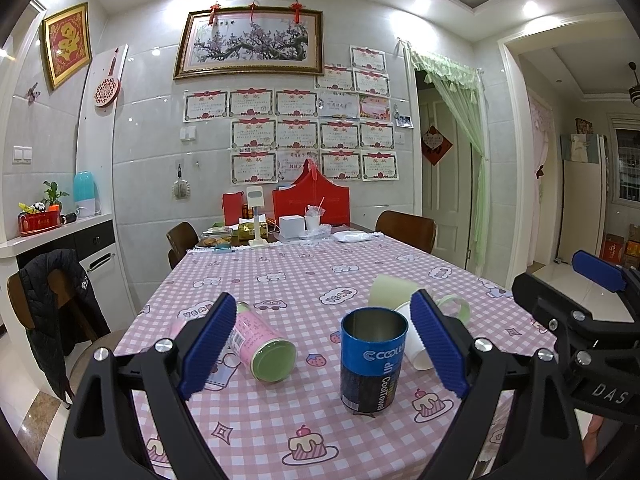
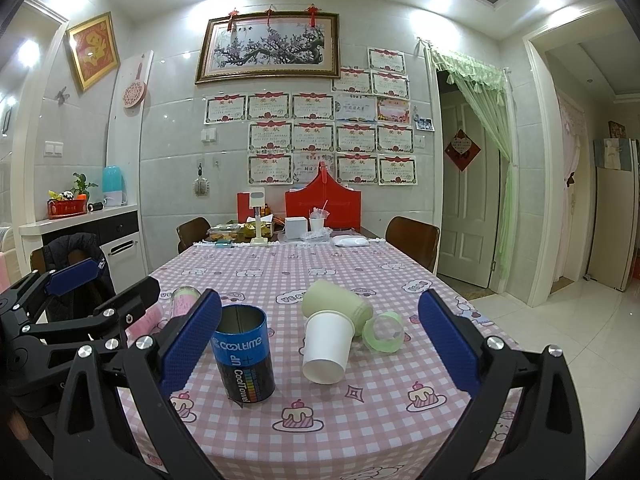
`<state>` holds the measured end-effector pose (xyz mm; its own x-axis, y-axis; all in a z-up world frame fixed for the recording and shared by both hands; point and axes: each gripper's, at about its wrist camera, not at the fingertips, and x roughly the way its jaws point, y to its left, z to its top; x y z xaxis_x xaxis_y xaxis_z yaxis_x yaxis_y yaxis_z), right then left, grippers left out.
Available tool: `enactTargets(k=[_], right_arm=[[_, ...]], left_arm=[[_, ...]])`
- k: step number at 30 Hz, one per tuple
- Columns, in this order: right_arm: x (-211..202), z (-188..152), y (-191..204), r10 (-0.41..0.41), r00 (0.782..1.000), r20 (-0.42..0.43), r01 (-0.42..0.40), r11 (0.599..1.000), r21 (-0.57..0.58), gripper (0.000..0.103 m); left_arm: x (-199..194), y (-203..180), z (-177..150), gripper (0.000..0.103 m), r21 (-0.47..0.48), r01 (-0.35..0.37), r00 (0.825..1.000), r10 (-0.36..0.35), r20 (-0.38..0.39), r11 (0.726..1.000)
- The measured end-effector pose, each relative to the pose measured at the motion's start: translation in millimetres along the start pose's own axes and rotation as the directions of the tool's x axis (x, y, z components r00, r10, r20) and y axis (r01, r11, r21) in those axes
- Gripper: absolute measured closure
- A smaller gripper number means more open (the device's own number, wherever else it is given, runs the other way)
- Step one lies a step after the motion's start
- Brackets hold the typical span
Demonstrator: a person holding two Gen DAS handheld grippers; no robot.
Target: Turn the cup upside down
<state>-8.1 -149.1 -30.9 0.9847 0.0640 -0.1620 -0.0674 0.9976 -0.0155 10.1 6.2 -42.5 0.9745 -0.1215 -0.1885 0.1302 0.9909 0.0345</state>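
Observation:
A blue open-topped can (image 1: 373,360) stands upright on the pink checked tablecloth (image 1: 304,280); it also shows in the right wrist view (image 2: 243,354). A white paper cup (image 2: 326,346) lies on its side, mouth toward me, with a pale green cup (image 2: 336,302) on its side behind it and a small clear green cup (image 2: 384,330) to its right. A pink can (image 1: 260,344) lies on its side at the left. My left gripper (image 1: 320,344) is open and empty, above the table in front of the blue can. My right gripper (image 2: 320,344) is open and empty, facing the white cup.
The table's far end holds a red box (image 2: 324,204), a white box (image 2: 296,227), a lamp and snacks. Brown chairs (image 2: 414,242) stand at both sides; one at the left carries a black jacket (image 1: 60,300). A tiled floor and doorway lie to the right.

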Motion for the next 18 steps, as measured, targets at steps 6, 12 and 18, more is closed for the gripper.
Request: enactTargets(k=[6,12,18], right_arm=[[4,0,0,0.002,1.0,-0.007,-0.002,1.0,-0.001,0.008],[10,-4,2,-0.002,1.0,-0.025,0.002,1.0,-0.008,0.008],[22,-11,4,-0.003,0.998,-0.058,0.002,1.0,-0.011,0.008]], left_arm=[[0,0,0,0.016,0.0,0.0,1.0,0.0,-0.001,1.0],[4,0,-4,0.016,0.014,-0.026,1.0,0.026,-0.009,1.0],[16,2,-12,0.016,0.023,-0.029,0.998,0.03,-0.048,0.999]])
